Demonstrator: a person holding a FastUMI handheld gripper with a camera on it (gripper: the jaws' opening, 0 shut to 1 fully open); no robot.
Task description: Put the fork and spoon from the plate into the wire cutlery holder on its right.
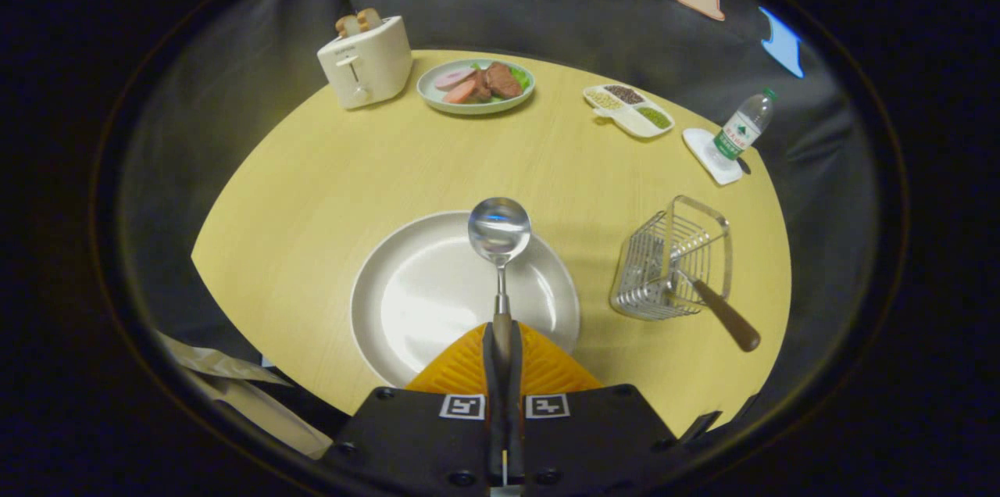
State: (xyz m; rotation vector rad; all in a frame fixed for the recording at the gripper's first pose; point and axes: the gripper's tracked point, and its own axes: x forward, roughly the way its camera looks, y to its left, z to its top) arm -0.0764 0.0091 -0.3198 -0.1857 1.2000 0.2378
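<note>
Claw-mounted fisheye, high over the near edge of the table (328, 169), facing forward and down toward the booth wall.

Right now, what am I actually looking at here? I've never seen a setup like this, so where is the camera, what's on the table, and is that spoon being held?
This is no robot arm: a person carries a hand-held gripper with two fingers, and the camera rides on it, looking forward along them. The fingers are closed on the handle of a spoon, held above a white plate on a yellow table. Beside the plate stands a wire cutlery holder with a brown-handled utensil already leaning in it. Farther back are a toaster, a plate of sliced meat, a divided snack dish and a water bottle.
</note>
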